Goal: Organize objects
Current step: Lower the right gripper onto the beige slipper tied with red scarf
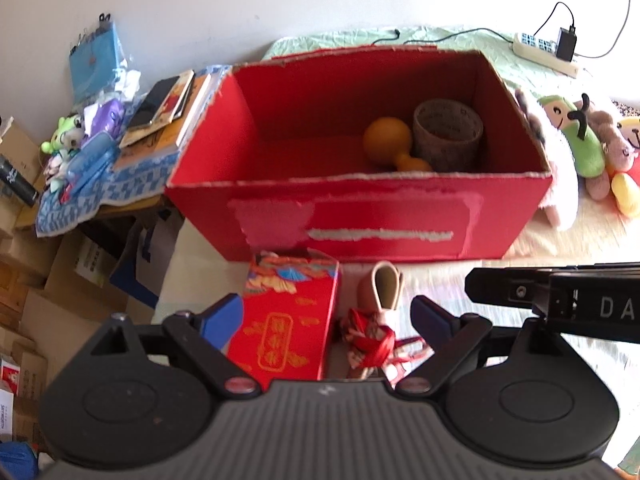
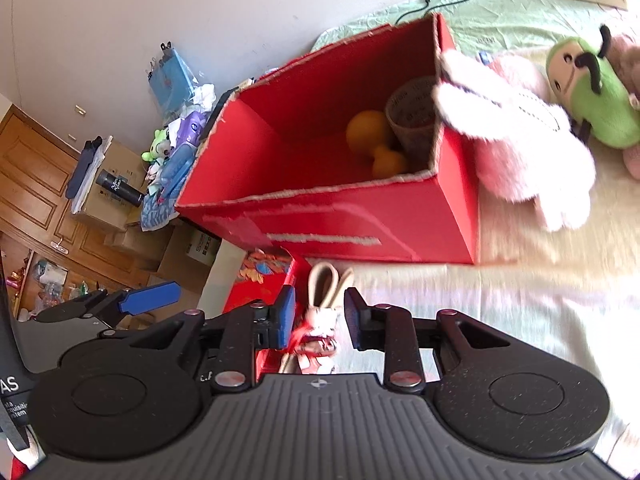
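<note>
Right gripper (image 2: 318,322) fingers apart, straddling tasselled pouch (image 2: 320,330) near bed's front edge, before red box (image 2: 360,216). Left gripper (image 1: 328,316) wide apart, holding nothing. Advice: centre pouch, close on knot, lift clear of rim.

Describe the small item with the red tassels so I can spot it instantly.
Find the big open red cardboard box on the bed. In front of its near wall, right of the flat red gift box, lies a small beige looped pouch. Only it has red tassels.
</note>
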The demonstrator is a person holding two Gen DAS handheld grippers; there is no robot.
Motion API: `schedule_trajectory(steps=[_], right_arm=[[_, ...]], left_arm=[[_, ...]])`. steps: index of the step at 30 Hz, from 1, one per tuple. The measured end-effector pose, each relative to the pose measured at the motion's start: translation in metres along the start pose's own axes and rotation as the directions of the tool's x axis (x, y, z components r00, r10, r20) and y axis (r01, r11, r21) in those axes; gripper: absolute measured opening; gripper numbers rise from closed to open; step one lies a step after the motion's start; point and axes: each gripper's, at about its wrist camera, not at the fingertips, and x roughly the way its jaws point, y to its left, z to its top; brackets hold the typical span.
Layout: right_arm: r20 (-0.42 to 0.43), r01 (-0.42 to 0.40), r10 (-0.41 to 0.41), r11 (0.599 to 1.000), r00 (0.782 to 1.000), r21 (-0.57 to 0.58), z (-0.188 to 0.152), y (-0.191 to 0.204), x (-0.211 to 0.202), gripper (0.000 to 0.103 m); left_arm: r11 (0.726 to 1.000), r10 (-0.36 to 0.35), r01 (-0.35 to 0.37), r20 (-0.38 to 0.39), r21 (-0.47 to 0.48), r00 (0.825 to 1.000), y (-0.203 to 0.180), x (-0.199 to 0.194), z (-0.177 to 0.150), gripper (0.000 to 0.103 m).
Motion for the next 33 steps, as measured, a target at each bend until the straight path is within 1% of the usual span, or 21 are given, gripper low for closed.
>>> schedule_trajectory(steps=[2,7,12,14,16,20,23,25,26,27,30,31,33], right_arm=[[-0.005,-0.003,0.003,1.000,1.000,0.013,-0.005,-0.003,0.001,0.035],[-0.026,-0.004,0.005,0.999,1.000,0.038,-0.014,-0.011,0.009,0.036],[-0.044,-0.007,0.010,0.997,0.999,0.080,-0.018,-0.021,0.018,0.036],[-0.048,-0.020,0.025,0.994,0.999,0.104,-0.019,-0.024,0.021,0.036],[-0.053,-0.041,0.048,0.992,0.997,0.118,-0.020,-0.025,0.024,0.036],[-0.055,-0.050,0.058,0.989,0.997,0.138,-0.022,-0.028,0.030,0.039],[-0.061,-0.061,0.072,0.984,0.996,0.168,-0.023,-0.032,0.035,0.039],[-0.055,-0.066,0.077,0.981,0.995,0.181,-0.023,-0.034,0.037,0.040],[-0.053,-0.070,0.082,0.980,0.995,0.187,-0.022,-0.035,0.038,0.040],[-0.052,-0.074,0.086,0.978,0.995,0.193,-0.022,-0.035,0.039,0.041],[-0.050,-0.086,0.098,0.977,0.994,0.195,-0.020,-0.035,0.042,0.043],[-0.051,-0.085,0.097,0.978,0.994,0.192,-0.019,-0.034,0.043,0.045],[-0.051,-0.084,0.095,0.980,0.994,0.180,-0.018,-0.031,0.046,0.047]], left_arm=[[1.000,0.003,-0.003,-0.009,0.003,1.000,-0.002,0.002,-0.004,0.092],[1.000,0.001,-0.001,-0.043,0.002,0.999,-0.007,0.013,-0.014,0.092],[1.000,-0.016,0.016,-0.077,0.007,0.997,-0.005,0.029,-0.017,0.092],[1.000,-0.027,0.027,-0.090,0.007,0.996,-0.004,0.035,-0.017,0.095],[0.999,-0.041,0.042,-0.098,0.009,0.994,-0.002,0.041,-0.018,0.095],[0.997,-0.071,0.073,-0.130,0.014,0.989,-0.001,0.054,-0.019,0.095],[0.996,-0.084,0.088,-0.136,0.025,0.987,0.000,0.059,-0.020,0.095],[0.993,-0.106,0.111,-0.138,0.029,0.985,0.001,0.062,-0.021,0.096],[0.992,-0.119,0.124,-0.137,0.029,0.983,0.002,0.063,-0.022,0.100],[0.990,-0.135,0.139,-0.131,0.025,0.982,0.003,0.063,-0.022,0.101],[0.981,-0.189,0.191,-0.115,0.015,0.975,0.009,0.063,-0.025,0.101],[0.978,-0.203,0.206,-0.111,0.013,0.973,0.010,0.063,-0.025,0.101],[0.974,-0.222,0.225,-0.103,0.014,0.970,0.012,0.063,-0.027,0.101]])
